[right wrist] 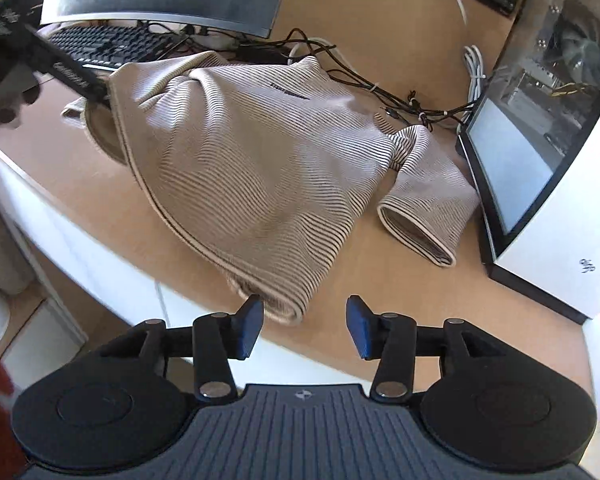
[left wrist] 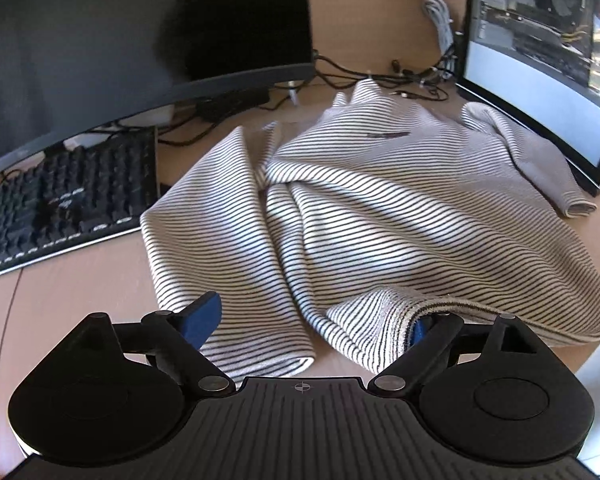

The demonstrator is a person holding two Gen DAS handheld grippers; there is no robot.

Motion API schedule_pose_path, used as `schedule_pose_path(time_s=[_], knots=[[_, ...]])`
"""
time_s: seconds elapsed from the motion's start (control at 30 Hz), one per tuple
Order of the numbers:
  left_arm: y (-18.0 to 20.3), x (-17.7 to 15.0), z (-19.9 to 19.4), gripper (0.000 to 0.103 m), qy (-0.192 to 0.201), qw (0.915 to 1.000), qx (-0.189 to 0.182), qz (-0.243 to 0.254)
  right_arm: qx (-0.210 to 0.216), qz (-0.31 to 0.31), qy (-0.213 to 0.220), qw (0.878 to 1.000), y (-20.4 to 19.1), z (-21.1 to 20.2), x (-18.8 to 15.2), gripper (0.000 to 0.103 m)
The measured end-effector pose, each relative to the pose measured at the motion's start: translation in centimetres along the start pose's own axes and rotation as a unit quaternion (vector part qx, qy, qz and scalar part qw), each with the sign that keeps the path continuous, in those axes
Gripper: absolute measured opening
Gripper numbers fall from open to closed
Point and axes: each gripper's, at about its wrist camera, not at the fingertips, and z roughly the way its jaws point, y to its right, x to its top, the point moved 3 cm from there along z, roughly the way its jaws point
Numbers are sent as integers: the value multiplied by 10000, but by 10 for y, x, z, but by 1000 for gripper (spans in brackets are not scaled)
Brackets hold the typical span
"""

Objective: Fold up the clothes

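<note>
A striped shirt (left wrist: pixel 360 208) lies rumpled across the middle of a wooden desk (left wrist: pixel 80 292), its hem toward the near edge and one sleeve (right wrist: pixel 424 204) flung out to the right, short of the computer case (right wrist: pixel 548 168). The left gripper (left wrist: pixel 312 320) sits at the near hem with its jaws spread wide; the right-hand blue pad is tucked under a raised fold of the hem while the left pad (left wrist: pixel 204 316) rests on top of the cloth, so nothing is pinched yet. That placement reads as a reach to take the hem's corner for a fold. The right gripper (right wrist: pixel 304 326) hovers released just beyond the shirt's other near corner (right wrist: pixel 288 308), the cloth touching neither pad clearly. Folding appears barely begun, the body bunched into ridges. Beyond, a curved monitor (left wrist: pixel 120 40) stands far left over a black keyboard (left wrist: pixel 68 200), with cables (right wrist: pixel 380 92) trailing along the far side.
</note>
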Motion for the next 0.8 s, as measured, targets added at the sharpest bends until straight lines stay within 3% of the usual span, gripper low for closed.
schedule_pose_path(time_s=[0.13, 0.33, 0.43, 0.53, 0.6, 0.8], knots=[[-5, 7, -9, 93, 124, 9996, 211, 145, -681, -75, 302, 9972, 9, 7, 16, 37], [-3, 29, -56, 97, 817, 9927, 483, 738, -1123, -165, 1057, 9879, 53, -30, 50, 37], [3, 29, -72, 98, 938, 9888, 589, 1002, -1149, -251, 1134, 9866, 60, -32, 48, 37], [8, 18, -76, 99, 800, 9872, 677, 1200, -958, -299, 948, 9904, 58, -27, 33, 41], [8, 2, -70, 99, 506, 9886, 723, 1218, -758, -318, 751, 9938, 55, -22, 19, 45], [1, -46, -60, 99, -360, 9951, 564, 732, -153, -373, 157, 9991, 46, -8, -20, 47]])
